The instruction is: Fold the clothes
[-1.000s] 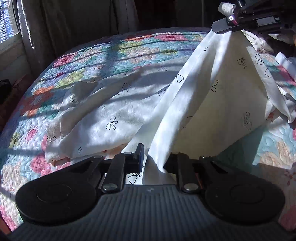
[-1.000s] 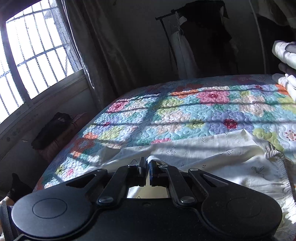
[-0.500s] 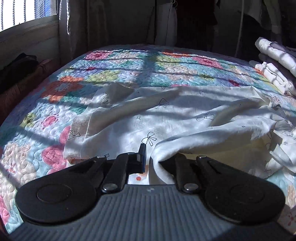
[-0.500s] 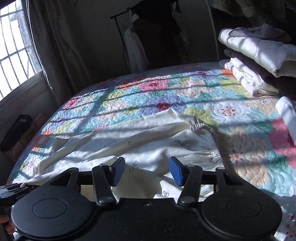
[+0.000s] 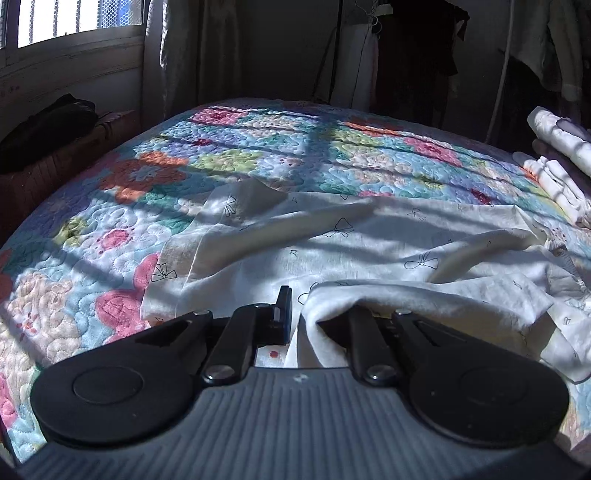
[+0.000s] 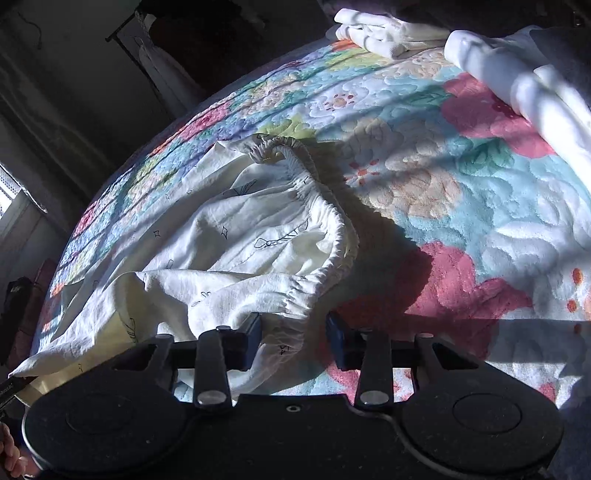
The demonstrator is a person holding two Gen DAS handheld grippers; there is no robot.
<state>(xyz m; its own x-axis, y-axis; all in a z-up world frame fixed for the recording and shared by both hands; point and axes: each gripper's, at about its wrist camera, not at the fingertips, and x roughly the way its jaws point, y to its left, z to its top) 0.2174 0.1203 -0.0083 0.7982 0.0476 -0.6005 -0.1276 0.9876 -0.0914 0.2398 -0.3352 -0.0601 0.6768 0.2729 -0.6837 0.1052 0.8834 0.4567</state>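
Left side first: my left gripper (image 5: 295, 314) is clenched on a fold of the cream bow-print garment (image 5: 369, 236); cloth drapes over the right finger and hides it, but the jaws stand near shut with fabric pinched between. The garment lies rumpled across the near half of the floral quilt (image 5: 258, 147) on the bed, hem end toward the window side, elastic waistband (image 6: 328, 221) toward my right. Right gripper (image 6: 294, 332): its jaws have just been closing, but in the right wrist view they stand apart, with a bunched bit of waistband lying between them, against the left pad and clear of the right one, so I call it released, not yet gripping. Stack of folded whites (image 6: 388, 33) sits at the far right of the bed, well apart. Risks as I judge them: if the right closes on this bunched gather it may catch only one layer or a stray wrinkle, and the lift would drag the piece skewed. The left's pinch looks shallow, near the cloth edge, so a hard pull could slip it out. Hard sun stripes and deep shadow make layer edges tough to read, so I could misjudge the fold line.
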